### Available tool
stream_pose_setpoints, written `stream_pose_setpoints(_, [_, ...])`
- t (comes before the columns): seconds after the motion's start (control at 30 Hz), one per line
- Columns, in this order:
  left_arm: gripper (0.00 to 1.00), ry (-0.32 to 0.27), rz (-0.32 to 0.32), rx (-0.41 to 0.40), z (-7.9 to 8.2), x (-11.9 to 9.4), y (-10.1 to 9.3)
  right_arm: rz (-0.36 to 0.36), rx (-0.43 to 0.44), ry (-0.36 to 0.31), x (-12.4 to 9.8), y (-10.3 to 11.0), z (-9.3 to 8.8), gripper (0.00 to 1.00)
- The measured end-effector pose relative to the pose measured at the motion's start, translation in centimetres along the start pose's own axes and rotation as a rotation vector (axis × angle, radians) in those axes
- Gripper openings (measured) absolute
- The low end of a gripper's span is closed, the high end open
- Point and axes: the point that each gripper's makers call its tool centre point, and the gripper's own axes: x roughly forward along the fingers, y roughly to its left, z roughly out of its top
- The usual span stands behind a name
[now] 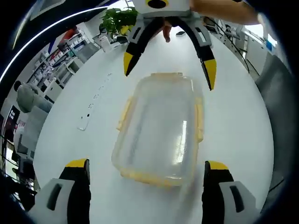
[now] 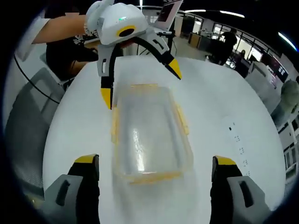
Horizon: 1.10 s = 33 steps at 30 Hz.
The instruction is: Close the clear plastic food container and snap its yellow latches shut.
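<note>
Your clear rectangular plastic food container [image 1: 159, 133] with yellow latches [image 1: 199, 122] sits on the round white worktop [image 1: 243, 112] between both wide-open hand-held grippers: left hand-held gripper [image 1: 147, 184], right hand-held gripper [image 2: 156, 182]. It looks light, stiff and slippery, so press at the latches. The left gripper view adds a potted green plant [image 1: 117, 19].

Bright overhead light, motion blur, fisheye warp

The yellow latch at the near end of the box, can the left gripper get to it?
Probably yes. In the left gripper view the left gripper has its jaws open wide, one on each side of the clear container, and nothing lies between them and the near yellow latch on the white table.
</note>
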Motion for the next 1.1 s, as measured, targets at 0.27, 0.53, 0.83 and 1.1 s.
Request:
stream_pose_setpoints(0.27, [0.99,-0.023,0.027,-0.018,-0.2,-1.7,-1.3,-0.086,0.043,-0.077,-2.7,-0.8,2.3,1.0])
stream_pose_setpoints(0.53, [0.99,-0.078,0.148,-0.091,0.7,-5.1,-0.1,-0.118,0.046,-0.098,-4.9,1.0,2.9,1.0])
stream_pose_setpoints(0.83, [0.99,-0.212,0.247,-0.248,1.2,-9.6,-0.9,-0.211,0.139,-0.197,-8.3,2.7,3.6,1.0])
stream_pose_setpoints(1.1, [0.99,-0.304,0.299,-0.357,-0.5,-13.6,-3.3,-0.307,0.193,-0.303,-11.9,4.3,4.0,1.0])
